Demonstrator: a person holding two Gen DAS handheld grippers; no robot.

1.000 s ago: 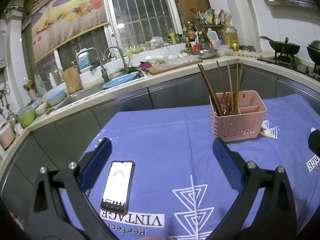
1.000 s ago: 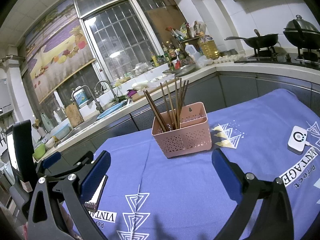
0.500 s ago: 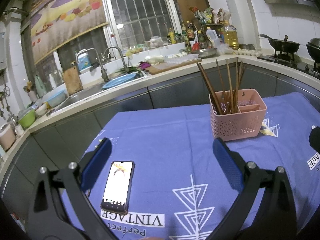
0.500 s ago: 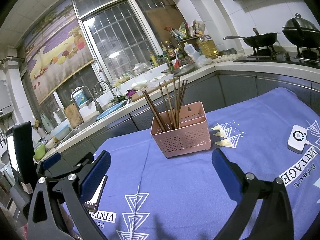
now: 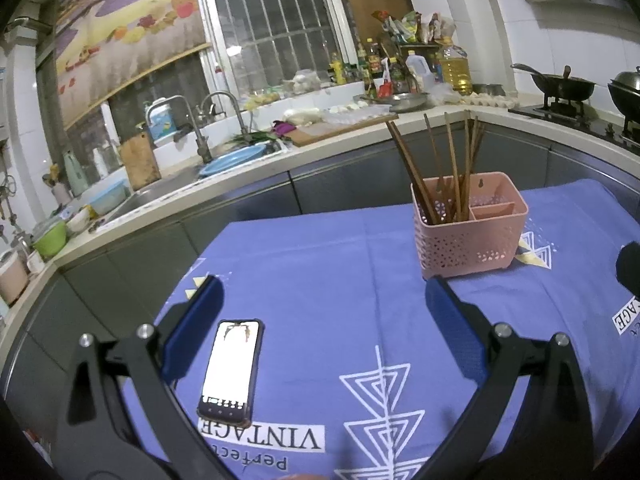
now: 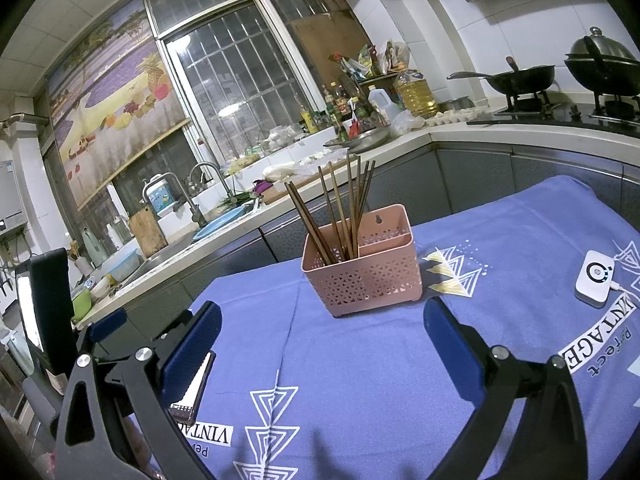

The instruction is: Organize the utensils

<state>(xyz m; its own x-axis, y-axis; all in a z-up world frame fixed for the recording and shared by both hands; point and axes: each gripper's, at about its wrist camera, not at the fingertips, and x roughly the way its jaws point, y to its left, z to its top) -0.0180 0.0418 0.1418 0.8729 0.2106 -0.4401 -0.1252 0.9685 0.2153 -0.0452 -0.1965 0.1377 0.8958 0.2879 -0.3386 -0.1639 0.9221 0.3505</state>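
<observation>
Where upright, chopsticks inside basket

Your left hand-held gripper has eased slightly back from the pink basket, your right hand-held gripper has barely drifted, basket a touch left in view.

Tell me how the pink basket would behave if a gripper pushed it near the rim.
The pink basket looks like thin perforated plastic, so probably light and easily slid on the cloth. The chopsticks stand tall in one compartment, leaning outward; a high push may tip it or rattle them. A low push seems safer.
</observation>
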